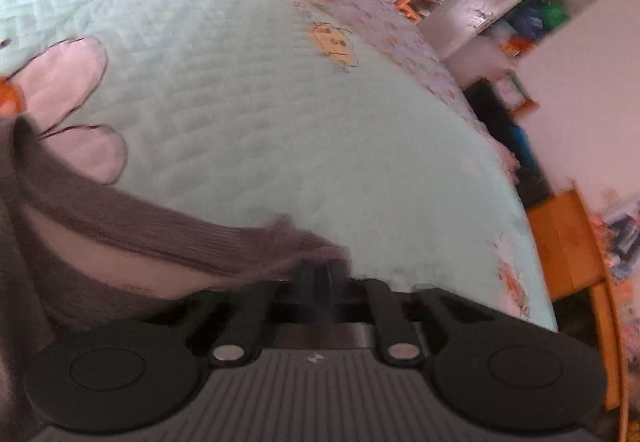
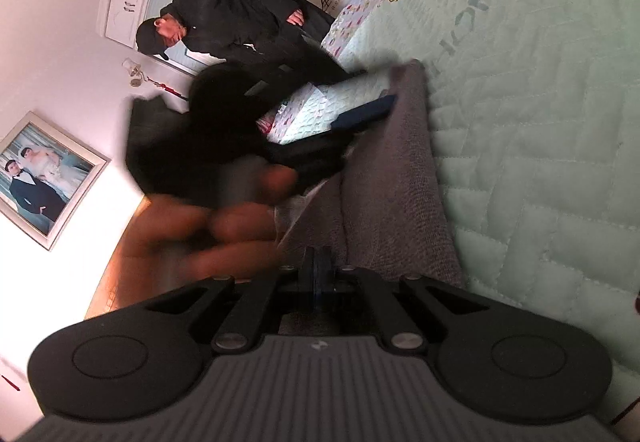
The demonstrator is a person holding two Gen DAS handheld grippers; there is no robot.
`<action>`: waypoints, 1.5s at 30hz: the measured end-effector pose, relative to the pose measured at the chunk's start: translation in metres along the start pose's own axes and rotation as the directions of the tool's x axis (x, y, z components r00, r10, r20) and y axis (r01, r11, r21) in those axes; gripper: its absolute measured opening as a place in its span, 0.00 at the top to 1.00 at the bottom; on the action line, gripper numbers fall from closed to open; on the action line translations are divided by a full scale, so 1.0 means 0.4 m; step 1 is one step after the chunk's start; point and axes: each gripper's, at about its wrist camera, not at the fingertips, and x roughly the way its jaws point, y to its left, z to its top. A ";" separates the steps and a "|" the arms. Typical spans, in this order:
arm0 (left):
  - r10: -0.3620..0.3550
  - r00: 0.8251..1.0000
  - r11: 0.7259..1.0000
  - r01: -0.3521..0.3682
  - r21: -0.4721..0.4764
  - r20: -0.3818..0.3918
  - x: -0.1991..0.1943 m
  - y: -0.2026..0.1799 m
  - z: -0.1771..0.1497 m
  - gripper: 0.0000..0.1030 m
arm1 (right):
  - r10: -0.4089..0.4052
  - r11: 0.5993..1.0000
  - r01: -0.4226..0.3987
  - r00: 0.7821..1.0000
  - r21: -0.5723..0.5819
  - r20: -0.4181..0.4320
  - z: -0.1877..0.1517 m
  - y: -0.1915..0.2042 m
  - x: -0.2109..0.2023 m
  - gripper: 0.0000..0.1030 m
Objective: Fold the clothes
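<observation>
Now both grippers (image 1: 320,274) (image 2: 318,274) pinch grey sweater (image 2: 384,170), stretched lengthwise.

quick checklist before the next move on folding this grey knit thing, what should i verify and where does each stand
1. Left gripper shut on the grey knit garment: ok, its fingers are closed on an edge.
2. Right gripper shut on the garment: ok, fingers closed at the cloth's edge.
3. Cloth between the two grips free of twists: cannot tell, both views are blurred.
4. Quilted bedspread bare where the fold would land: ok in the left view.
5. Dark items near the garment's far end out of the way: not ok, they lie right beside it.
6. Bystander away from the garment: ok, standing beyond the bed's edge.
</observation>
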 end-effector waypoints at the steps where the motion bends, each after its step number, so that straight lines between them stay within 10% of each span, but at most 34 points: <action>1: -0.003 1.000 1.000 0.003 0.009 0.000 -0.004 0.000 0.000 0.90 | -0.003 1.000 0.003 1.000 -0.005 0.000 -0.001 0.002 -0.001 1.00; 5: 0.051 0.999 0.994 -0.052 0.095 0.015 -0.060 -0.042 -0.007 0.89 | 0.000 1.000 0.000 1.000 -0.004 0.001 -0.002 0.003 -0.008 1.00; 9: 0.074 0.994 0.979 -0.087 0.184 0.075 -0.172 -0.079 -0.048 0.63 | 0.001 1.000 -0.001 1.000 -0.003 0.000 -0.001 0.005 -0.017 1.00; 15: 0.173 0.984 0.962 -0.176 0.210 0.036 -0.193 -0.025 -0.113 0.76 | -0.007 1.000 0.007 1.000 -0.006 0.001 -0.005 0.012 -0.025 1.00; 18: 0.173 0.984 0.970 -0.178 0.164 0.046 -0.206 -0.010 -0.100 0.83 | -0.014 1.000 0.014 1.000 -0.009 -0.002 -0.011 0.012 -0.027 1.00; 23: 0.166 0.973 0.969 -0.192 0.159 0.160 -0.296 -0.034 -0.094 0.62 | -0.004 1.000 0.004 1.000 0.001 -0.005 -0.013 0.009 -0.034 1.00; 37: 0.316 0.897 0.949 -0.291 -0.125 0.308 -0.436 0.193 -0.046 0.45 | 0.025 0.999 -0.024 1.000 0.029 -0.014 -0.012 0.011 -0.044 1.00; 45: 0.272 0.927 0.962 -0.261 -0.077 0.259 -0.438 0.206 -0.067 0.47 | 0.041 0.999 -0.040 0.999 0.031 -0.018 -0.011 0.010 -0.041 1.00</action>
